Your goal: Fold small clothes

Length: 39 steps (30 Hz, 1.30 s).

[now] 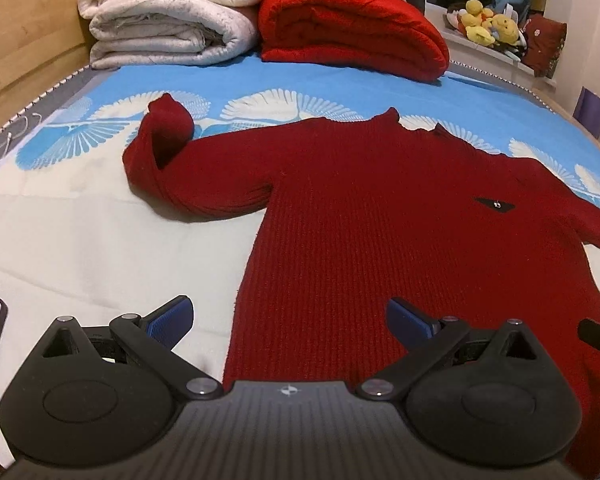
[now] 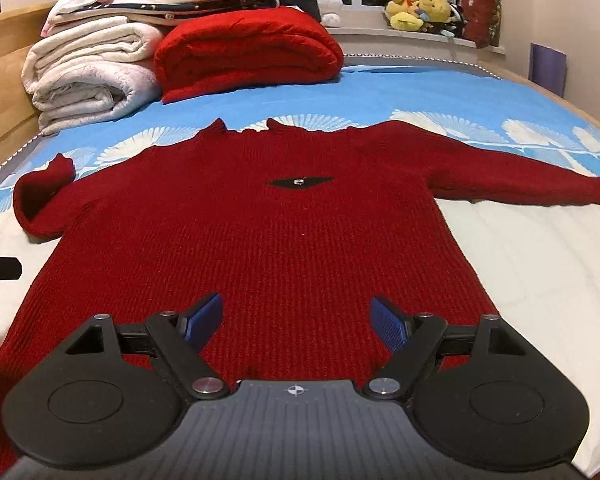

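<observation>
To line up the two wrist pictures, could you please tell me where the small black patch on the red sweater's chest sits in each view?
Left wrist: the black patch lies right of centre, at mid-height on the red sweater.
Right wrist: the black patch lies at centre, slightly above mid-height on the sweater's chest.
Shared landmark: the folded red blanket behind the sweater's collar.

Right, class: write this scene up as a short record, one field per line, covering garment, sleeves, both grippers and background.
garment: red sweater, spread flat on the bedspread
left sleeve: curled back on itself
right sleeve: stretched out straight
left gripper: open, at the hem, holding nothing
right gripper: open, over the hem
background: white quilt, red blanket
</observation>
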{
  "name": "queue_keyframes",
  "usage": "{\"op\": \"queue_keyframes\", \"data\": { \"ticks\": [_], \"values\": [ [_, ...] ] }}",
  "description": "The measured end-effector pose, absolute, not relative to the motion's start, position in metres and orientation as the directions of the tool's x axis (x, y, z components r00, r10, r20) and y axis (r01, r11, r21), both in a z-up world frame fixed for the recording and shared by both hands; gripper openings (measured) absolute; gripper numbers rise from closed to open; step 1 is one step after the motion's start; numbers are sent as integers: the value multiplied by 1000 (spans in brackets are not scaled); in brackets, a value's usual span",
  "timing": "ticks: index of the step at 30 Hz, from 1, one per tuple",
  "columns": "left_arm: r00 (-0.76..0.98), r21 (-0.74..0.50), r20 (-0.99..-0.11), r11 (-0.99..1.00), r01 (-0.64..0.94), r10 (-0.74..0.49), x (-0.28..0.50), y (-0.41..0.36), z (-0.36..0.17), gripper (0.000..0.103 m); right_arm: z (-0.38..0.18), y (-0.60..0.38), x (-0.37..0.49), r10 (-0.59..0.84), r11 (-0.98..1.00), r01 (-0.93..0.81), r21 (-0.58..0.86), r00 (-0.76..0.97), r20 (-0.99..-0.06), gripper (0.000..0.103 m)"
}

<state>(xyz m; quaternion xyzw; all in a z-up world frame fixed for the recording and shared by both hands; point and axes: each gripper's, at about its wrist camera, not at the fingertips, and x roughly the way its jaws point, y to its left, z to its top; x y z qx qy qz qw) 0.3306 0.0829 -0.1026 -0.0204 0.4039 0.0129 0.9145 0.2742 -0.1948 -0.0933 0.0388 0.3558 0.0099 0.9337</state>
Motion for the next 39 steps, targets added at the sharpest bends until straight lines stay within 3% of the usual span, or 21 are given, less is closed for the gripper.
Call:
{"op": "queue_keyframes", "data": {
  "ticks": [8,12,21,25,29,39],
  "values": [
    [661,-48,-751,998,-48,-4,336,86,-105,103,-94,-182,279,68,997,-34,64,744,-665,82],
    [671,-136,-740,988,-78,-49,341,99,-101,103,-97,-182,283,70,997,-27,73,727,-683,82],
    [758,-311,-647,878,-363,85,422,201,-62,103,-98,-180,290,92,994,-26,105,714,-694,82],
    [716,-262,-685,872,-414,135,480,230,-75,103,-104,-177,291,86,996,-36,85,698,-711,82],
    [652,-362,-754,779,-512,79,510,265,-111,102,-115,-179,298,70,996,-9,85,658,-750,82],
    [745,-460,-666,770,-442,30,547,287,-107,102,-135,-159,311,164,985,-36,171,537,-827,85]
  ]
}}
